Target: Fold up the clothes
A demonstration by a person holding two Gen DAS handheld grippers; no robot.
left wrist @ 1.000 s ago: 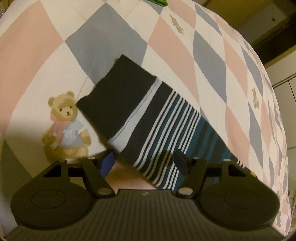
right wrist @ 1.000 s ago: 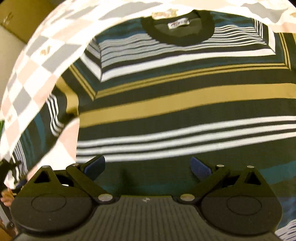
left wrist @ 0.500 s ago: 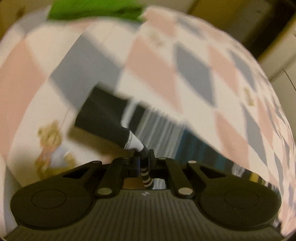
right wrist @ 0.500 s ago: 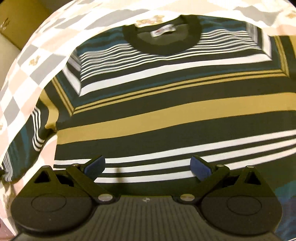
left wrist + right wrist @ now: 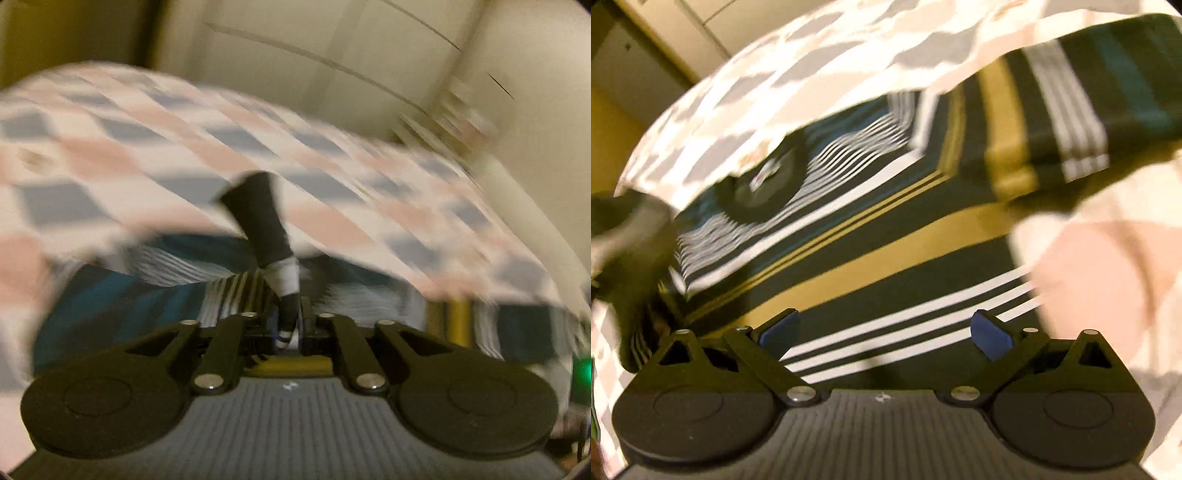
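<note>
Pinching the striped sweater's sleeve (image 5: pixel 275 236) in the left gripper (image 5: pixel 290 325), cuff end standing up and away.
Hovering spread over the sweater body (image 5: pixel 886 258) spread on the checked bedsheet (image 5: pixel 798 74): right gripper (image 5: pixel 886 332), neckline (image 5: pixel 764 181) up-left, other sleeve (image 5: pixel 1052 107) slanting upper right.

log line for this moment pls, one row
phase: sleeve fold | left claw: shut on sleeve, lifted | right claw: open over striped sweater | surface: checked bedsheet | both views blurred

No legible text; the sweater's (image 5: pixel 886 236) neck label (image 5: pixel 761 177) is blurred.
</note>
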